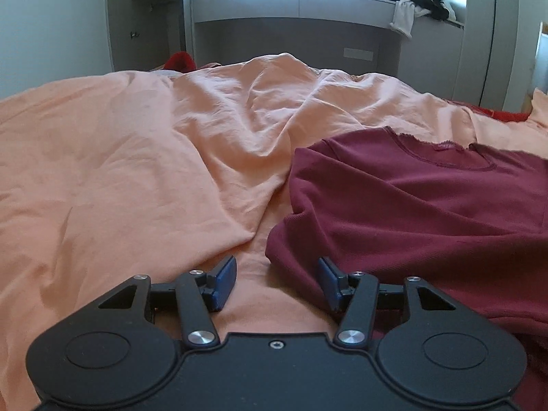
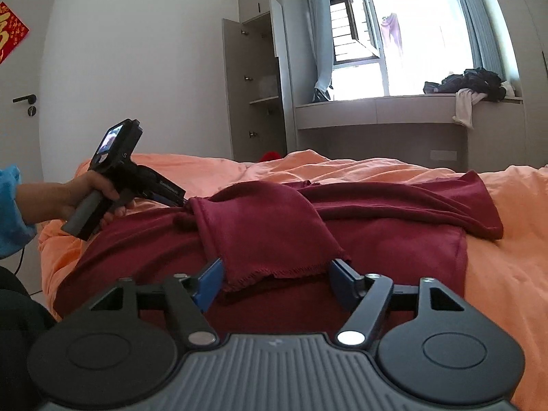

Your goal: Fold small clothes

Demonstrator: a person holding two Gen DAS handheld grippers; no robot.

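**Maroon top spread on the bed, both sets of fingers apart**

We see the maroon top [image 2: 376,233] lying on the orange bedsheet [image 1: 120,171] of the bed, its body spread flat and one sleeve folded back across it.

In the right wrist view, the right gripper [image 2: 275,282] has its fingers [image 2: 209,281] standing wide apart. The folded sleeve's frayed cuff lies between them, and neither pad presses on it.

In the left wrist view, the left gripper [image 1: 276,282] has its fingers [image 1: 224,282] open over bare sheet. The top's near left edge lies just beside the right finger; we cannot tell whether they touch.

From the left wrist view the neckline sits at the far right, so the top's long axis runs from near to far, collar pointing away. The second sleeve stretches out to the right in the right wrist view.

A person's hand [image 2: 92,198] holds the left gripper's handle at the top's left edge.
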